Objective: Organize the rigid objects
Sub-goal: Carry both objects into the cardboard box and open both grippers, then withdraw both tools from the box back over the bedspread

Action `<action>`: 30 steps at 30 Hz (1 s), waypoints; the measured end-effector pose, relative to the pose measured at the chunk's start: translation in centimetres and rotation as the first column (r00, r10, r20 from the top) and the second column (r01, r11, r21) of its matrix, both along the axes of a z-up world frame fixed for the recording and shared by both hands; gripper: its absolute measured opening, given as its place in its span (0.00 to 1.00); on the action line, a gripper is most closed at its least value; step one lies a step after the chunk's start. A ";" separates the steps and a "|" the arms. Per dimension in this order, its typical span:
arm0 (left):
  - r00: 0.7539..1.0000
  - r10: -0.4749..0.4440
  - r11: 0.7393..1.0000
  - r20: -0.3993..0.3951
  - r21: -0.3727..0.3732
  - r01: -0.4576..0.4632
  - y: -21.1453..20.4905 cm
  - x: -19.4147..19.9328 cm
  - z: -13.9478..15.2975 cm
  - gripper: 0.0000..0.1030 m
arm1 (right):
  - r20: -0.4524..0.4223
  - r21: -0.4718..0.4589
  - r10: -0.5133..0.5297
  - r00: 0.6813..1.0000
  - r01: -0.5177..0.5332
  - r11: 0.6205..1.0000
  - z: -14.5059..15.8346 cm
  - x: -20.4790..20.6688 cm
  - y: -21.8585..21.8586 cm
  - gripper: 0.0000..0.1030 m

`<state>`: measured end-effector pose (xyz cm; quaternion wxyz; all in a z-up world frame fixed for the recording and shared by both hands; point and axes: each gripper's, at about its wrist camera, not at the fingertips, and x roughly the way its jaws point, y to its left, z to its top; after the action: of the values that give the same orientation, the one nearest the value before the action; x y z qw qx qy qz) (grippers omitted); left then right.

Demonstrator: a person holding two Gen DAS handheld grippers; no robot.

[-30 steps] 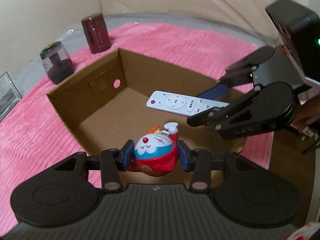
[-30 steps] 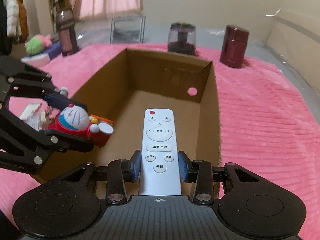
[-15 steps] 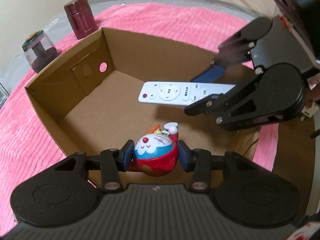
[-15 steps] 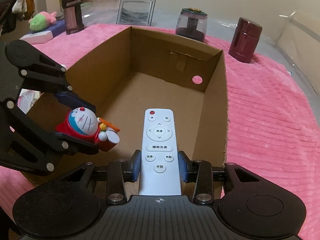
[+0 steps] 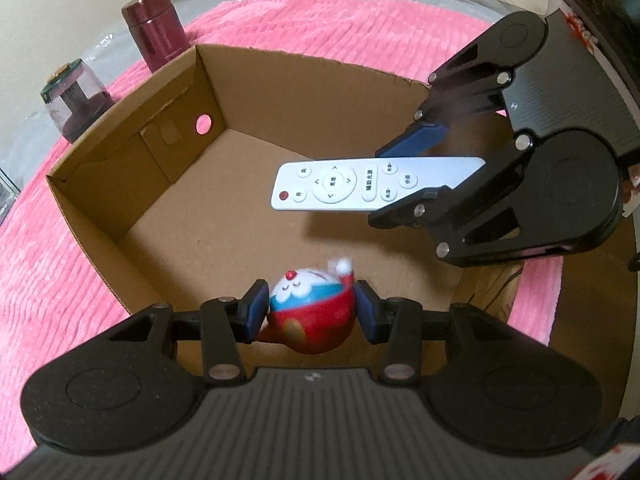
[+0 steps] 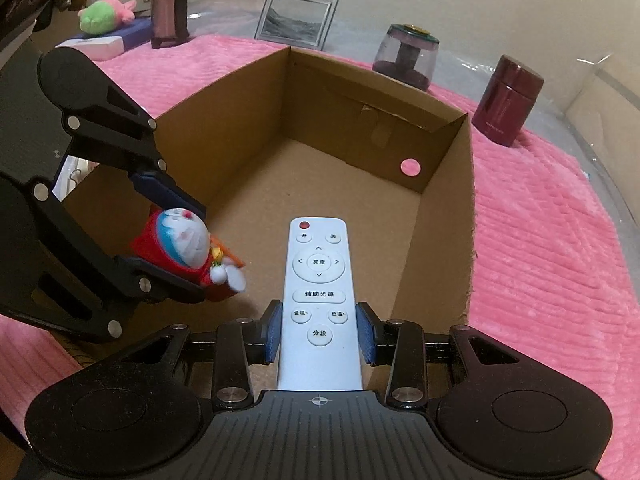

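An open cardboard box (image 5: 120, 184) (image 6: 448, 216) sits on a pink blanket. My left gripper (image 5: 310, 312) (image 6: 172, 236) is shut on a blue, white and red Doraemon toy (image 5: 310, 316) (image 6: 182, 248), held over the box's near side. My right gripper (image 6: 319, 332) (image 5: 416, 172) is shut on a white remote control (image 6: 318, 280) (image 5: 360, 186), held level above the box floor. The toy looks slightly blurred in the left wrist view. The box floor under both objects is bare.
A maroon canister (image 5: 154, 26) (image 6: 508, 100) and a clear jar with dark base (image 5: 74, 100) (image 6: 406, 56) stand beyond the box. A framed picture (image 6: 296, 20), a dark bottle (image 6: 168, 8) and a green plush (image 6: 106, 14) are farther back.
Both grippers have moved lower and further over the box interior with their objects. The toy has tilted in the left gripper's grasp. Both grips are unchanged.
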<state>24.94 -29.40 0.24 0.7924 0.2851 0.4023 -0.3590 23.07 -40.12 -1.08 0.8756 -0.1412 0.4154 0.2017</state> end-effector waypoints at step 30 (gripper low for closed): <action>0.948 0.308 0.892 0.078 -0.371 -0.259 10.8 -5.9 7.3 0.44 | 0.160 0.249 -0.163 0.974 0.119 0.961 5.6 -5.0 -1.2 0.34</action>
<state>19.01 -18.63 7.53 0.9000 0.0987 0.3138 -0.2861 18.03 -41.29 4.53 0.9322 -0.0227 0.3168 0.1735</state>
